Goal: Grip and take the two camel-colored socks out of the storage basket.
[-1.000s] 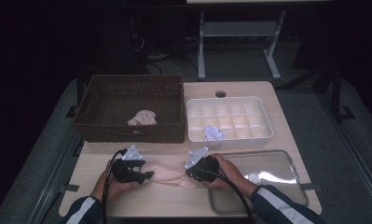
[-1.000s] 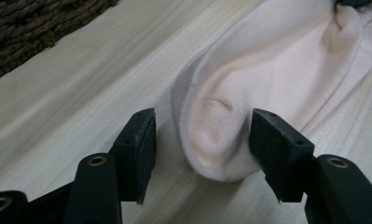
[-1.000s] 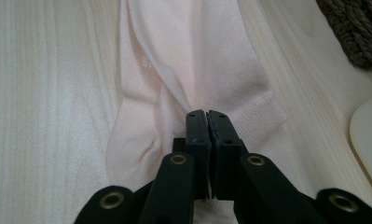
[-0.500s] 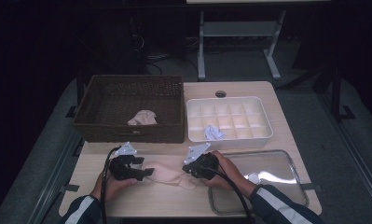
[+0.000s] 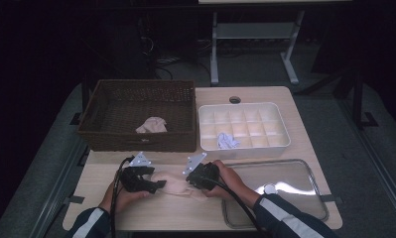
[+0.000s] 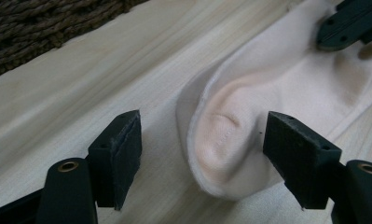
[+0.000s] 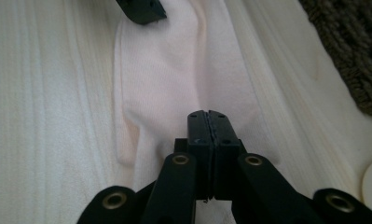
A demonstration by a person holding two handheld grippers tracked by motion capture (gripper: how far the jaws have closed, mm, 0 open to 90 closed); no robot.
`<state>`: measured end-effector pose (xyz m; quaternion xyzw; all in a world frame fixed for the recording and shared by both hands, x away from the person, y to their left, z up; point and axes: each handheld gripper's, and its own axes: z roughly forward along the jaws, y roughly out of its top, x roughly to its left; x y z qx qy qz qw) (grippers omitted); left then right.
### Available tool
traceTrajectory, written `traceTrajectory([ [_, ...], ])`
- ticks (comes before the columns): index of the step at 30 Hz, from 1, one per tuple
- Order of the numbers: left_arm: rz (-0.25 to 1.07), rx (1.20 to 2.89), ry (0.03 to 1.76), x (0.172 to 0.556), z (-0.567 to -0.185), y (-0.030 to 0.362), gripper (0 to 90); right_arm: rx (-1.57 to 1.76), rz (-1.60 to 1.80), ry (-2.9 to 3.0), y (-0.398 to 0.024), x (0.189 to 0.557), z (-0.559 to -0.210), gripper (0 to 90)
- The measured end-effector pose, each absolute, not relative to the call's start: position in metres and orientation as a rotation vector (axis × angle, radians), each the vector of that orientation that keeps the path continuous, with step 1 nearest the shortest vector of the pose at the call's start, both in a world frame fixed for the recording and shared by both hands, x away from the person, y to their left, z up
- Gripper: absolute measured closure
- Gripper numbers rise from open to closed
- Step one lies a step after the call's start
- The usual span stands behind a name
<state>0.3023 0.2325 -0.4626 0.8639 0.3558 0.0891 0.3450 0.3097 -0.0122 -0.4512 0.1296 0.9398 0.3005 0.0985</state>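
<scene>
In the high view a pale sock (image 5: 171, 182) lies flat on the counter (image 5: 285, 148) near its front edge, between the left gripper (image 5: 153, 185) and the right gripper (image 5: 191, 179), in front of a basket (image 5: 136, 144) that holds another sock; a divided tray (image 5: 280, 141) and a metal tray (image 5: 312, 198) are to the right. In the left gripper view the jaws have just been opening and stand wide apart around the sock's (image 6: 249, 116) rounded end, pads clear of the cloth. In the right gripper view the jaws are shut tight, tips resting on the sock (image 7: 174, 79); whether cloth is pinched there I cannot tell. The sock looks light, soft and limp: it will likely sag and fold when lifted, so a pinch on an edge or the cuff seems best.
</scene>
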Motion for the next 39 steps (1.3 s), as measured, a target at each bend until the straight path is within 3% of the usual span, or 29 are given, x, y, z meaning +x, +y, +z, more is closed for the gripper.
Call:
traceTrajectory([
  [1, 0.227, 2.25, 0.912, 0.302, -0.462, 0.232, 30.1, 0.379, 0.884, 2.78, -0.012, 0.31, -0.452, 87.6],
  [3, 0.172, 2.242, 0.89, 0.302, -0.461, 0.233, 50.0, 0.384, 0.881, 2.792, -0.01, 0.31, -0.454, 87.3],
  [4, 0.156, 2.242, 0.887, 0.302, -0.46, 0.233, 50.0, 0.384, 0.881, 2.792, -0.01, 0.31, -0.454, 87.3],
  [7, 0.047, 2.205, 0.898, 0.304, -0.461, 0.238, 64.7, 0.386, 0.882, 2.792, -0.01, 0.31, -0.454, 87.4],
  [8, 0.025, 2.206, 0.894, 0.304, -0.461, 0.239, 74.0, 0.386, 0.881, 2.795, -0.011, 0.312, -0.454, 87.1],
  [9, -0.004, 2.199, 0.877, 0.303, -0.461, 0.239, 76.5, 0.385, 0.879, 2.8, -0.011, 0.312, -0.454, 87.0],
  [27, -0.054, 1.961, 0.679, 0.299, -0.428, 0.235, 75.8, 0.31, 0.91, 2.806, 0.0, 0.319, -0.455, 81.6],
  [35, -0.001, 2.031, 0.665, 0.302, -0.421, 0.215, 76.5, 0.326, 0.933, 2.791, 0.001, 0.323, -0.456, 75.5],
  [39, 0.081, 2.098, 0.71, 0.301, -0.418, 0.213, 78.1, 0.332, 0.937, 2.771, 0.0, 0.323, -0.455, 83.8],
])
